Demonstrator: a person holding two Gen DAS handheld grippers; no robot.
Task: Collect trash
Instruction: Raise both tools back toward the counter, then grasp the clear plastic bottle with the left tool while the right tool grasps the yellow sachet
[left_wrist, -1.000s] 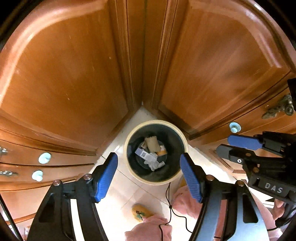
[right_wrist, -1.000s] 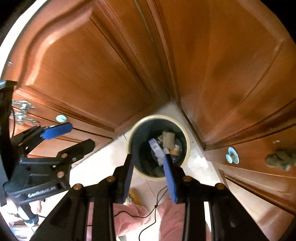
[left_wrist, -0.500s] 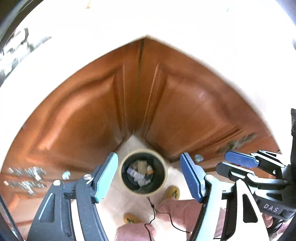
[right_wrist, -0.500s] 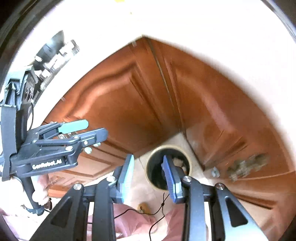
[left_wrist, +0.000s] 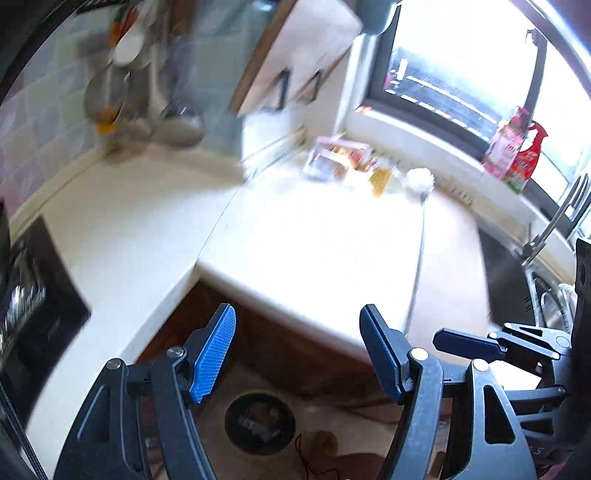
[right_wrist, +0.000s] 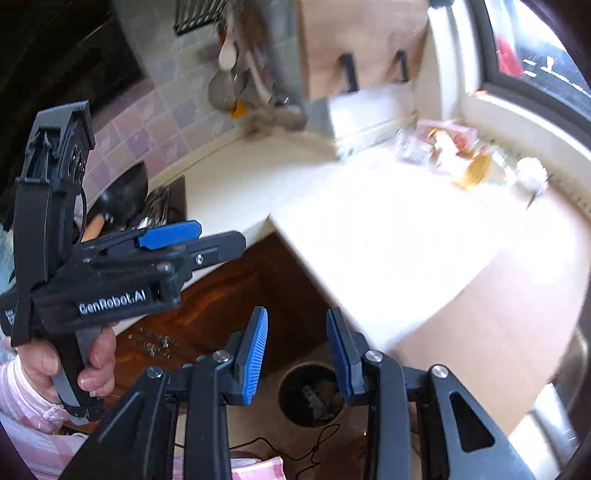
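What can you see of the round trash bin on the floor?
The round trash bin stands upright on the pale tiled floor, in the corner below the white countertop and before the brown wooden cabinet doors. Its inside looks dark, its rim lighter. Crumpled scraps, pale and greyish, lie in the bottom; blur hides what they are. It has no lid. Nothing touches it: both tools hang well above, and it shows between their fingers in both wrist views.

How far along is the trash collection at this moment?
Partly done: the bin on the floor already holds scraps. In hand: nothing, since the left gripper and right gripper are both open and empty. Left: the blurred wrappers and a white wad on the counter.
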